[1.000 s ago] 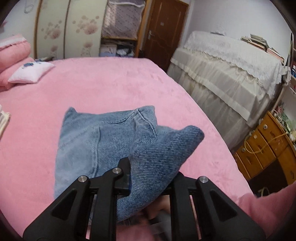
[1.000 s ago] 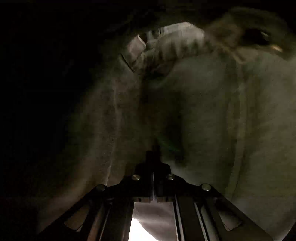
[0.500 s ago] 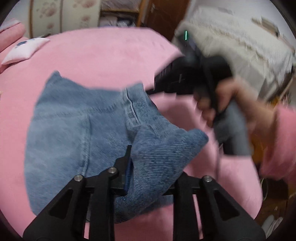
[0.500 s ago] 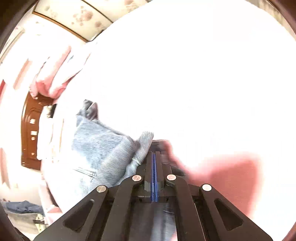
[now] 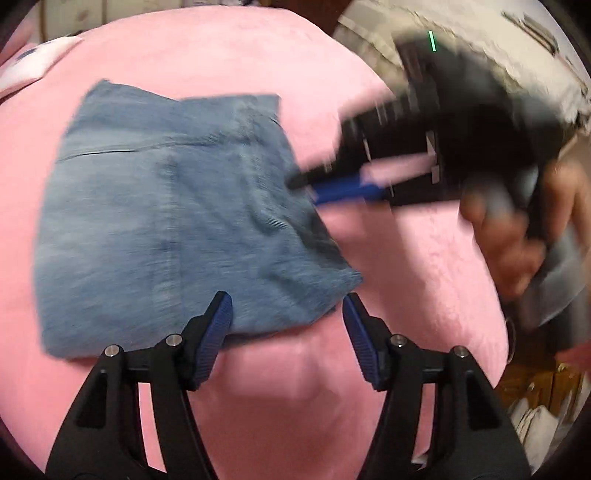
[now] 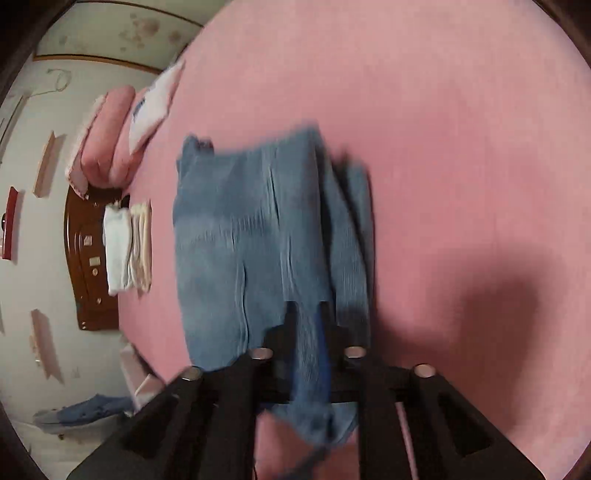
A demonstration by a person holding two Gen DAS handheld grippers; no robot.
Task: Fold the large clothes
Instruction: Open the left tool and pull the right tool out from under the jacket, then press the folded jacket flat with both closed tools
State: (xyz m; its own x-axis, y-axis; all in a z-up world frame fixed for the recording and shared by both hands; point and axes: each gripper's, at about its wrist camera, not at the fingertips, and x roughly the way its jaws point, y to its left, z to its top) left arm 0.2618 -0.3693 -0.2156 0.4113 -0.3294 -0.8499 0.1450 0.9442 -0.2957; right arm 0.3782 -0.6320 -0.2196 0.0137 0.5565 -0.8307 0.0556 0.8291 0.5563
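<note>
Folded blue jeans point(image 5: 177, 221) lie flat on the pink bed cover point(image 5: 229, 59). My left gripper point(image 5: 286, 325) is open and empty just in front of the jeans' near edge. My right gripper point(image 5: 306, 186) comes in from the right, blurred, its fingers shut on the jeans' right edge. In the right wrist view the jeans point(image 6: 251, 240) stretch away from the gripper point(image 6: 314, 332), and denim is pinched between its closed fingers.
Pink and white pillows point(image 6: 122, 136) lie at the head of the bed by a brown headboard point(image 6: 85, 258). Folded white cloths point(image 6: 125, 247) rest beside it. A cream covered piece of furniture point(image 5: 480, 33) stands past the bed's right edge.
My left gripper let go of the jeans fold and opened; the fold now lies flat. My right gripper swung in from the right and holds the jeans' right edge.
</note>
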